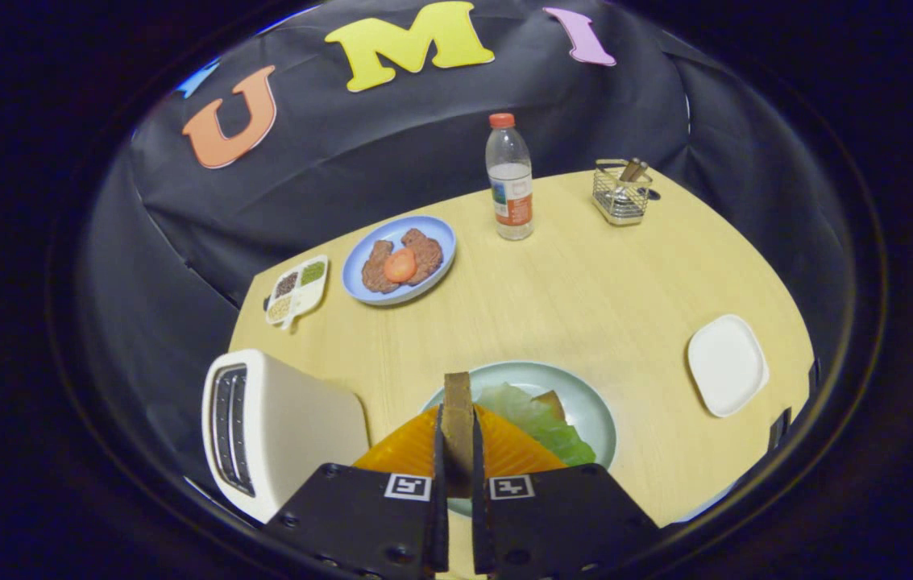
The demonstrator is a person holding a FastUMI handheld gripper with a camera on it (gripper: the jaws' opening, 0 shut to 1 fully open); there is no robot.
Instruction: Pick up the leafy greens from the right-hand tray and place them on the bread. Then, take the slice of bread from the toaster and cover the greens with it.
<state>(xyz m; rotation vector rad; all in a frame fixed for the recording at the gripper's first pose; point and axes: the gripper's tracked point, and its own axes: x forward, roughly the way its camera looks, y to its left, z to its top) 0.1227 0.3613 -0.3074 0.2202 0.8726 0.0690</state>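
Note:
My gripper is shut on a slice of bread, held edge-on and upright between both fingers. Just beyond the fingers lies a pale green plate with the leafy greens spread on it; a bit of brown bread peeks out from under the greens. The held slice hangs over the near left part of that plate. The white toaster stands to the left of the fingers, its slots dark. The small white tray sits on the table to the right, nothing on it.
Farther back on the wooden table stand a blue plate with brown patties and a tomato slice, a white divided dish of seasonings, a water bottle and a wire basket. The table edge curves close on the right.

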